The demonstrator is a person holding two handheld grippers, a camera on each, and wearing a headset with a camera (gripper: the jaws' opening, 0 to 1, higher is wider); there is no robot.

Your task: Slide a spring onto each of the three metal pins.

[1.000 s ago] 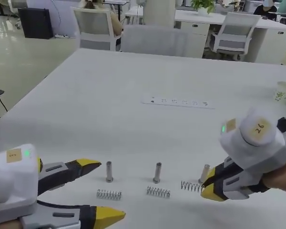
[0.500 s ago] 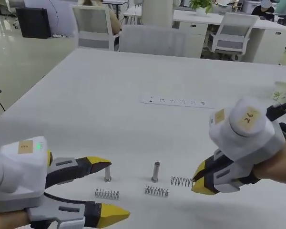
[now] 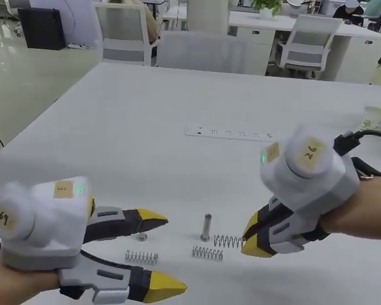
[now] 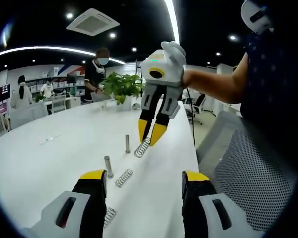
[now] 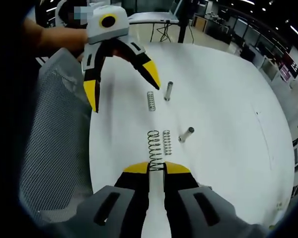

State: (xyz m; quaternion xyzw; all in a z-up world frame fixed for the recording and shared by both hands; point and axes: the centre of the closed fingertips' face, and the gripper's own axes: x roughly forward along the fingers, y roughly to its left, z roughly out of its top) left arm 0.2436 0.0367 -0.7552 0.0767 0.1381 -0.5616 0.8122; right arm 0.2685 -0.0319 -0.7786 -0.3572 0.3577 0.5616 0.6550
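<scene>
Two upright metal pins stand on the white table [image 3: 178, 159]: a middle pin [image 3: 206, 227] [image 4: 127, 144] [image 5: 186, 134] and a left pin [image 3: 141, 237] [image 4: 108, 166] [image 5: 168, 90] partly behind a jaw. My right gripper [image 3: 249, 240] [image 5: 157, 168] [image 4: 151, 135] is shut on one end of a spring [image 3: 228, 241] [image 5: 154, 148] [image 4: 141, 147] that sticks out towards the middle pin. Two loose springs [image 3: 141, 257] [image 3: 207, 253] lie in front of the pins. My left gripper [image 3: 160, 255] [image 4: 145, 177] [image 5: 121, 85] is open beside the left pin, holding nothing.
A white power strip [image 3: 228, 134] lies mid-table. A paper cup [image 3: 373, 119] stands at the far right. Office chairs [image 3: 124, 38] sit past the table's far edge. The right gripper's body covers the table right of the held spring.
My right gripper has carried the spring left, towards the middle pin. The left gripper has moved forward and right, its upper jaw now in front of the left pin.
</scene>
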